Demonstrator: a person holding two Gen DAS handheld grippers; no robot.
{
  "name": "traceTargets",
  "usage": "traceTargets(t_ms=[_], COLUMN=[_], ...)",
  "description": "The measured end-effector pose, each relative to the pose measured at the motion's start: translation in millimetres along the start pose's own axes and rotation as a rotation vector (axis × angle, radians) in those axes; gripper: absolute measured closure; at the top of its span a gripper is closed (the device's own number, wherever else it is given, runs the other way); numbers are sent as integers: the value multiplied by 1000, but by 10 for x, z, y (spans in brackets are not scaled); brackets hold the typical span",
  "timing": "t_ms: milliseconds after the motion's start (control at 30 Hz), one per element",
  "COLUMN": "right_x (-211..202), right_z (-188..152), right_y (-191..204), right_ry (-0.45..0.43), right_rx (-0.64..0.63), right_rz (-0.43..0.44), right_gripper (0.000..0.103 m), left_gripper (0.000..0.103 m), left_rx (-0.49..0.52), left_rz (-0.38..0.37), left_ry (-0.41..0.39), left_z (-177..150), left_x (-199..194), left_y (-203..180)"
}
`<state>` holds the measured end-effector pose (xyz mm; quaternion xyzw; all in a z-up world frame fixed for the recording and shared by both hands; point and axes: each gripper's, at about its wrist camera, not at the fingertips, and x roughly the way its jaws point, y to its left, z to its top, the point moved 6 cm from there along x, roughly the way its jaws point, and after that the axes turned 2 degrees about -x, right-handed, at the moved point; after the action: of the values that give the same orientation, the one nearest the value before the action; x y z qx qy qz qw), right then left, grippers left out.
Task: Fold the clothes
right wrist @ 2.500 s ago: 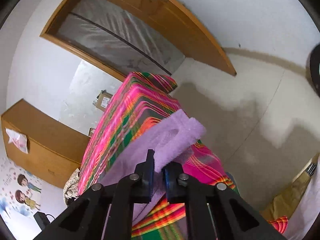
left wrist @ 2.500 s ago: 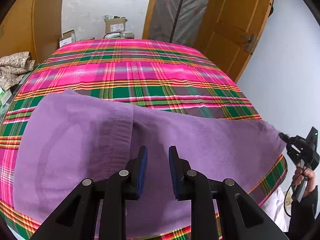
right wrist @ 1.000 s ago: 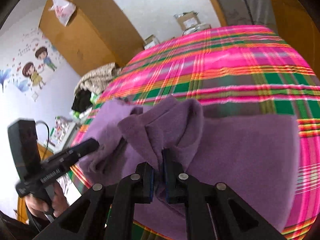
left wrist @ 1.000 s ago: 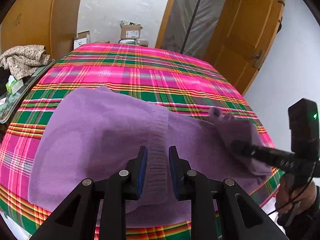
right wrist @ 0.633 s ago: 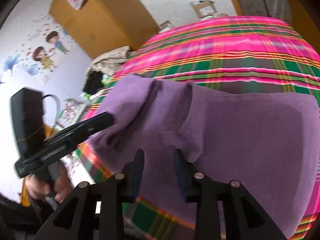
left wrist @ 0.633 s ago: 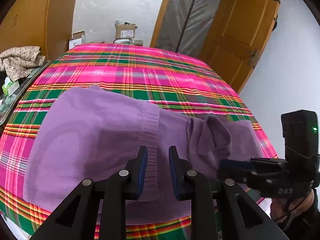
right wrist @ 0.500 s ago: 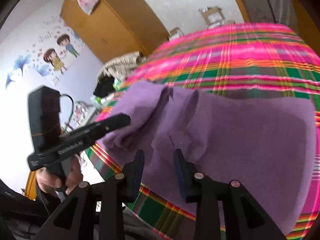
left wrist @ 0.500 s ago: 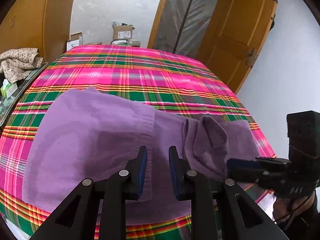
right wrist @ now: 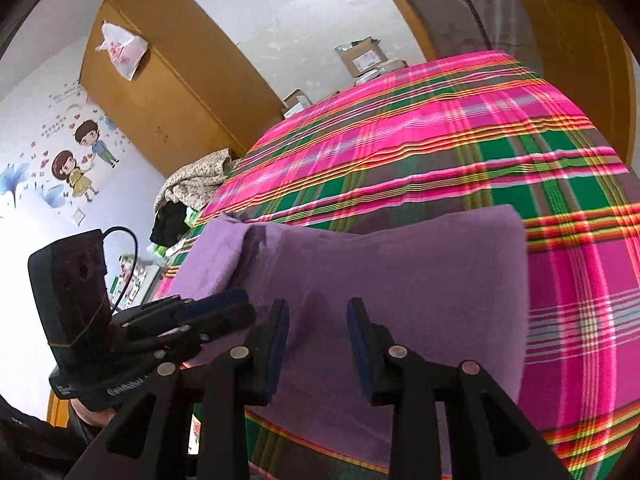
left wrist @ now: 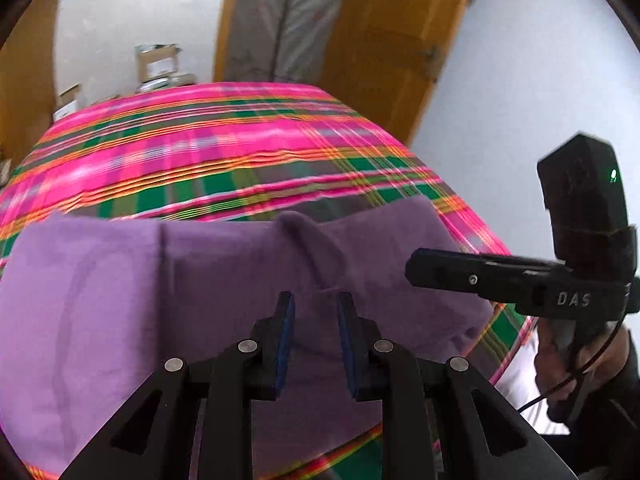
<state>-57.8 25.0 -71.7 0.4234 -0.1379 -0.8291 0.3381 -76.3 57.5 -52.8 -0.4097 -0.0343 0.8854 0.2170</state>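
The purple garment [left wrist: 200, 280] lies along the bed's near edge, lower half of both views; the plaid bedspread [left wrist: 240, 152] beyond it is bare up to the far boxes [right wrist: 362, 56]. A wooden wardrobe [right wrist: 160, 80] stands upper left. The left claw [left wrist: 314, 340] hovers slightly parted, empty. The right claw [right wrist: 318, 344], jaws just opened, grips nothing above the cloth.
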Motion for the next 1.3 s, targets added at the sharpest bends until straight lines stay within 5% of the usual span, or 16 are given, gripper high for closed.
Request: traceTargets(t_ms=[300,433,600,800,1033,1300], right_x=[-34,-47,-46,-95,-128,-86], right_z=[-37,-38,-45,-12,-9,-71], right_y=[-179,-228,-243,-248,-205,-216], right_ry=[-2,-6,-7,-28,-38,-12], right_rx=[41,55,62,54,-15,-38], right_rz=[-2,4,4,-47,-221,-255], right_gripper=[71,71,71,71,71,71], left_gripper=[80,67,65,95,96,97], left_rx=[68,85,99,75,26,-47], left_rz=[29,32,30,22,7,39], left_ry=[50,51,46,26,-7,-29], left_z=[25,16,-15,-43,-89,-229], left_x=[295,358,379,304,108,-160], left_y=[-50,-44,-33,-9,47,273])
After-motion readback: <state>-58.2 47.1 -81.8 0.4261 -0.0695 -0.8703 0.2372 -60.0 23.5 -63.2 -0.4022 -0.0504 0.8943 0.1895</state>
